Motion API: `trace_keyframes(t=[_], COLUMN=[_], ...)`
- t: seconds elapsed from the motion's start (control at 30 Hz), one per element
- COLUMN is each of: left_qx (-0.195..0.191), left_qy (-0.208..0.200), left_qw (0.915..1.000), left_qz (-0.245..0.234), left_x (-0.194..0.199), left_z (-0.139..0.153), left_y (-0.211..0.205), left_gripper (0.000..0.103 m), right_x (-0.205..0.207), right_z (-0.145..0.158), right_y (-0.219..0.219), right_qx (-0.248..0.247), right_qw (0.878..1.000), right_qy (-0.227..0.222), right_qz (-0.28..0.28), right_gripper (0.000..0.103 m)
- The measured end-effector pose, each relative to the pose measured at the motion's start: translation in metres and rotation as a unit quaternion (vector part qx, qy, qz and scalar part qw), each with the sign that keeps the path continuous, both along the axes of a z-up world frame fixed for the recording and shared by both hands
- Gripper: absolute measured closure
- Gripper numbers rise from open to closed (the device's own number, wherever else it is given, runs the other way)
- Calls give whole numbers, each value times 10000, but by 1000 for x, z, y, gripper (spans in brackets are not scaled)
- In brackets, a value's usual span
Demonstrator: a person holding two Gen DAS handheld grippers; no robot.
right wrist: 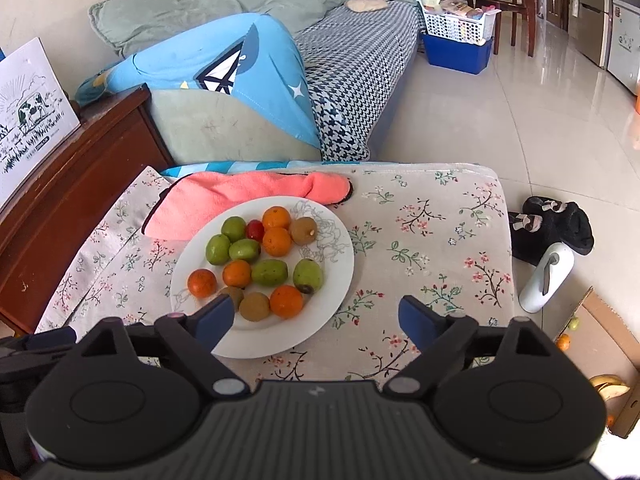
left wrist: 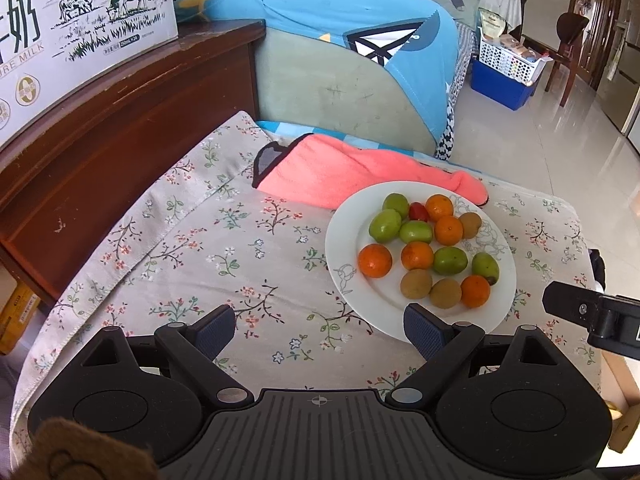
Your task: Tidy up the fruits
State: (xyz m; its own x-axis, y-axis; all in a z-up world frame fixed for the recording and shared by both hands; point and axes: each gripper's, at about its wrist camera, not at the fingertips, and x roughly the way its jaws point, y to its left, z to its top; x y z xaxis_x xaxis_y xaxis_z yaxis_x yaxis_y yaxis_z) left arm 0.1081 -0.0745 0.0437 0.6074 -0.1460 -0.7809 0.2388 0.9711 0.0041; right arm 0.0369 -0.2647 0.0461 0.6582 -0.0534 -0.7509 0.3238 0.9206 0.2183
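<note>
A white plate (left wrist: pixel 344 236) (right wrist: pixel 340 240) rests on a table under a floral cloth (left wrist: pixel 224 248) (right wrist: pixel 432 240). It carries several oranges (left wrist: pixel 375 260) (right wrist: pixel 286 301), several green fruits (left wrist: pixel 385 226) (right wrist: pixel 269 272), brown kiwis (left wrist: pixel 416 283) (right wrist: pixel 254 306) and one small red tomato (left wrist: pixel 418 211) (right wrist: pixel 254 230). My left gripper (left wrist: pixel 320 332) is open above the bare cloth, left of the plate, with nothing between its fingers. My right gripper (right wrist: pixel 316 320) is open over the plate's near rim, empty; its left fingertip (right wrist: pixel 218 314) covers part of a kiwi. Part of the right gripper's body (left wrist: pixel 592 312) shows in the left wrist view.
A pink towel (left wrist: pixel 344 172) (right wrist: pixel 240 196) lies behind the plate. A wooden cabinet (left wrist: pixel 120 128) with a milk carton (left wrist: pixel 72 28) stands at the left. A sofa (right wrist: pixel 340 80) with a blue garment sits behind. Slippers (right wrist: pixel 552 224), a white bottle (right wrist: pixel 546 276) and a cardboard box (right wrist: pixel 600 352) are on the floor at right.
</note>
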Motion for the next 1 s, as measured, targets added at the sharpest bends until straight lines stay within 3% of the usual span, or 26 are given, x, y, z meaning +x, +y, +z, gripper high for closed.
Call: trace_keyframes(t=[0.13,1.0], left_qx=[56,724], left_qy=[-29,15], left_qw=[10000,9973], left_qz=[59,103], left_x=[-1,3], left_z=[3,-4], left_y=[3,-13], left_gripper=[1,1], right_x=[0,12], right_z=[-4,-13], right_y=[3,23], right_qx=[-47,-652], right_qw=[9998,9966], right_qy=[166,496], right_qz=[-100,-116], right_gripper=[9,4])
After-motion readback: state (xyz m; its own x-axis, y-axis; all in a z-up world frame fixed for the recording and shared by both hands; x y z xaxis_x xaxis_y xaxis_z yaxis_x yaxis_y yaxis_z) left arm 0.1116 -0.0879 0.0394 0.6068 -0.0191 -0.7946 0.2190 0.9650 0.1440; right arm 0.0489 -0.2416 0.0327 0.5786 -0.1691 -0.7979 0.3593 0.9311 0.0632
